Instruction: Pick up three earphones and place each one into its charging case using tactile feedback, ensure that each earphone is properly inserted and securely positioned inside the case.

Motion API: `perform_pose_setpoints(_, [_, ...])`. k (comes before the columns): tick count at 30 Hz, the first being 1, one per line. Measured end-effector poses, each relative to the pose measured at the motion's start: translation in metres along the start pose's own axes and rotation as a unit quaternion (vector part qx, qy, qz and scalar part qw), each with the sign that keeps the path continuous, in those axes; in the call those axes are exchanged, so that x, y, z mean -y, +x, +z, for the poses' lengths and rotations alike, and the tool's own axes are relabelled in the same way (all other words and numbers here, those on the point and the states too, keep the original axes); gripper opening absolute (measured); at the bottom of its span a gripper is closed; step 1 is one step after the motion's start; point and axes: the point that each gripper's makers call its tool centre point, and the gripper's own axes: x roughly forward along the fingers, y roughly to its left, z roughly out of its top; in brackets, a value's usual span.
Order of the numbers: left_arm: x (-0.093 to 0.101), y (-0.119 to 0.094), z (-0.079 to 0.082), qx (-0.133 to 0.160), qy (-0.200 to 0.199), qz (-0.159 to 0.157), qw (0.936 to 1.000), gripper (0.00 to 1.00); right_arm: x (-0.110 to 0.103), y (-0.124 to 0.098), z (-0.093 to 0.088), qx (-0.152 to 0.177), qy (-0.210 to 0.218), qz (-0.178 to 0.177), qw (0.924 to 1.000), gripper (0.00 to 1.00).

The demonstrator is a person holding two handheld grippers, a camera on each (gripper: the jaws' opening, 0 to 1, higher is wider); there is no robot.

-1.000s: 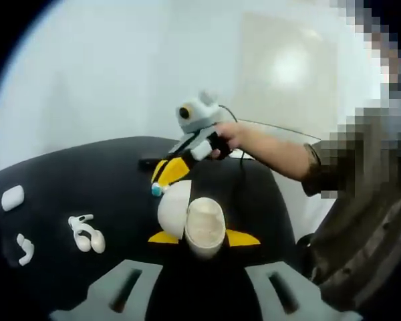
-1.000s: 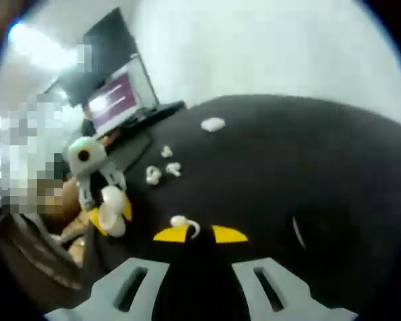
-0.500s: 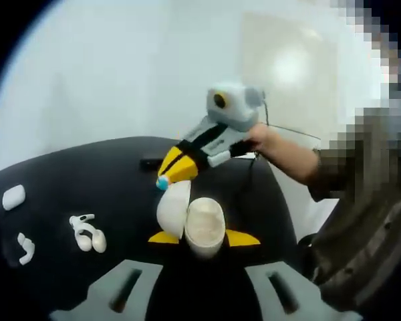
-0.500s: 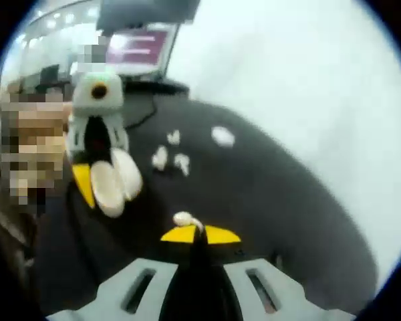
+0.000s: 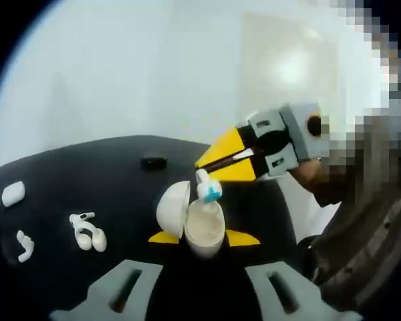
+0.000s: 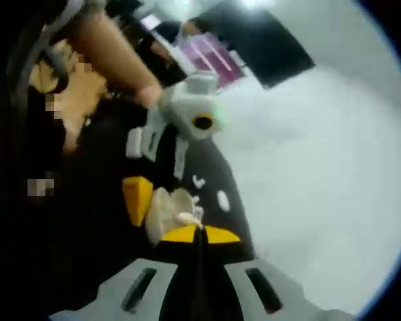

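Open charging case (image 5: 195,224), lid raised, gripped between the yellow-tipped jaws of the left gripper (image 5: 204,238) above the black mat (image 5: 87,180); this case serves as the landmark. Directly over its cavity, the right gripper (image 5: 207,170) enters from the case's right with its jaws pinched on an earphone (image 5: 206,188), white with a blue tip, hanging just above the opening. In the right gripper view, the closed tips of the right gripper (image 6: 199,233) carry the earphone (image 6: 188,219) beside the case (image 6: 166,210). Left of the case on the mat lie an earphone pair (image 5: 87,232), a single earphone (image 5: 25,247) and a closed white case (image 5: 13,194); behind it sits a small dark object (image 5: 153,162).
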Motion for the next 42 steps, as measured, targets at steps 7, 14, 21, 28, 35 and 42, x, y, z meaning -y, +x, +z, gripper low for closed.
perform_pose_setpoints(7, [-0.011,-0.008,-0.002,0.001,0.002,0.003,1.0000,0.19,-0.010,0.005,-0.004,-0.044,-0.106,0.008,0.9934,0.05])
perform_pose_setpoints(14, [0.006,0.000,-0.002,-0.001,0.007,0.005,1.0000,0.19,-0.010,0.002,0.001,-0.055,-0.109,0.003,0.9925,0.06])
perform_pose_setpoints(21, [0.013,0.002,-0.001,-0.001,0.009,0.006,0.9999,0.19,-0.009,-0.004,-0.004,-0.045,-0.041,0.013,0.9981,0.10])
perform_pose_setpoints(28, [0.017,0.004,-0.001,-0.001,0.011,0.007,0.9999,0.19,0.012,-0.018,0.000,0.037,0.147,0.010,0.9884,0.16])
perform_pose_setpoints(35, [0.018,0.004,-0.001,-0.001,0.016,0.010,0.9998,0.19,0.010,-0.011,-0.030,0.138,0.423,0.112,0.8883,0.28])
perform_pose_setpoints(42, [0.014,0.003,-0.001,-0.001,0.025,0.013,0.9996,0.19,-0.016,0.007,-0.025,0.197,0.530,0.272,0.7785,0.37])
